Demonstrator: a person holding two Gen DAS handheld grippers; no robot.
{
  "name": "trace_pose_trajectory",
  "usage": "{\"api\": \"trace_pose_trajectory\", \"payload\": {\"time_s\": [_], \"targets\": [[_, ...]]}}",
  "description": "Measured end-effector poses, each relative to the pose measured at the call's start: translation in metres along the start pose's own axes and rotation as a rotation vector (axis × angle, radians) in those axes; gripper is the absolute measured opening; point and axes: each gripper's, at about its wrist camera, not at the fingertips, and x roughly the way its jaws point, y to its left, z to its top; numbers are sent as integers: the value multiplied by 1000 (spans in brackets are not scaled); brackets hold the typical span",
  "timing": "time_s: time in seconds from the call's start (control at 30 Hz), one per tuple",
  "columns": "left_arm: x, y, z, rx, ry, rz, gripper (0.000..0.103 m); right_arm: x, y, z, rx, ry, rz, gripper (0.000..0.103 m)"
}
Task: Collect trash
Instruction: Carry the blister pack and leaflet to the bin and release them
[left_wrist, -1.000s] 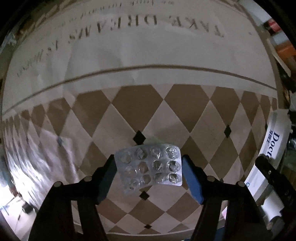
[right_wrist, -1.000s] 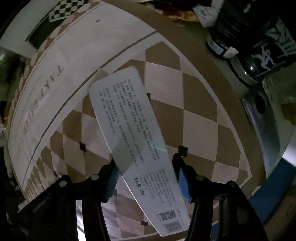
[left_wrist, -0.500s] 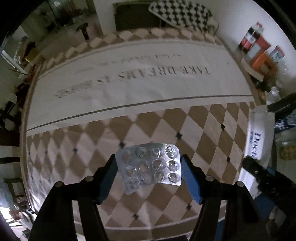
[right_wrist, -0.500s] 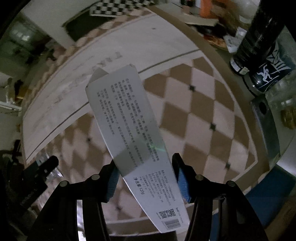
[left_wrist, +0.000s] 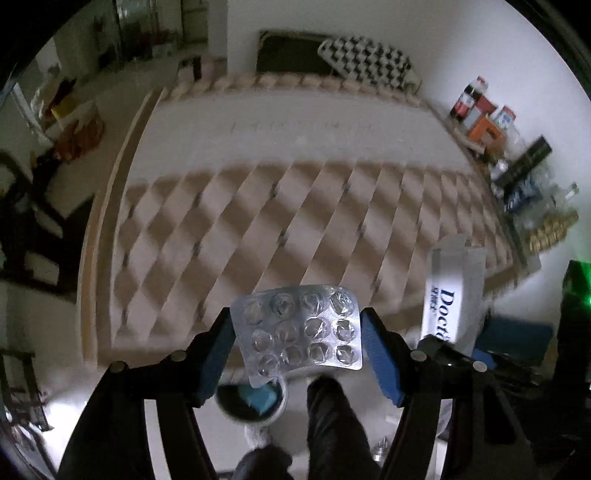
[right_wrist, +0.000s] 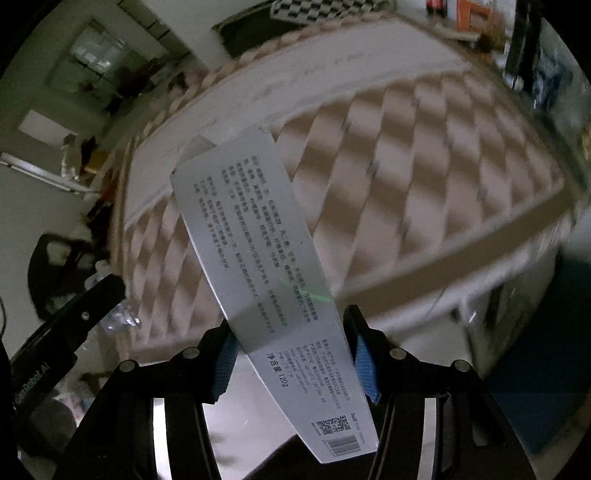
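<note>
I have lifted both grippers off the table (left_wrist: 258, 221), left (left_wrist: 297, 330) gripping the blister (left_wrist: 301, 328), right (right_wrist: 290, 354) the box (right_wrist: 258, 266), bin (left_wrist: 251, 400) below.

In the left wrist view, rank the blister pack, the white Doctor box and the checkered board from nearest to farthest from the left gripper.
1. Blister pack: held between the jaws of the left gripper.
2. White Doctor box: off to the right, at the table's near edge.
3. Checkered board: against the wall beyond the table's far end.
</note>
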Motion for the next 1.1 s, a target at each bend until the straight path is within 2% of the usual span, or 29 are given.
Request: {"api": "trace_pose_trajectory", "payload": {"time_s": [0.1,0.2,0.3,0.4,0.5,0.63,0.73,0.8,0.93,1.0,1.03,1.07,1.1], "targets": [[18,33,-45,-31,76,-11,65,26,19,-66,13,79,25,57],[51,70,-98,-74,186,4,65,67,25,-127,22,186,23,57],[99,101,-142,-134,285,2,65,121,20,-181,53,308,16,57],[164,131,-177,-217,372,-22,66,183,9,-217,97,402,27,57],[230,152,-201,-271,435,-39,66,253,-5,-239,128,452,17,57],[326,176,-233,-340,535,-110,69,349,-24,-255,162,511,17,57],[380,186,-249,-377,576,-128,71,417,-39,-262,170,543,14,57],[400,190,-256,-391,590,-126,73,455,-45,-267,156,563,9,57],[412,208,-273,-394,595,-97,75,519,-63,-270,137,608,-9,57],[408,211,-276,-395,588,-74,85,537,-66,-269,116,626,-15,58],[404,212,-278,-395,581,-56,99,544,-67,-269,108,635,-11,59],[397,219,-280,-392,573,-45,102,549,-68,-269,97,651,-7,64],[393,219,-281,-392,564,-30,102,551,-66,-271,84,659,-13,78]]}}
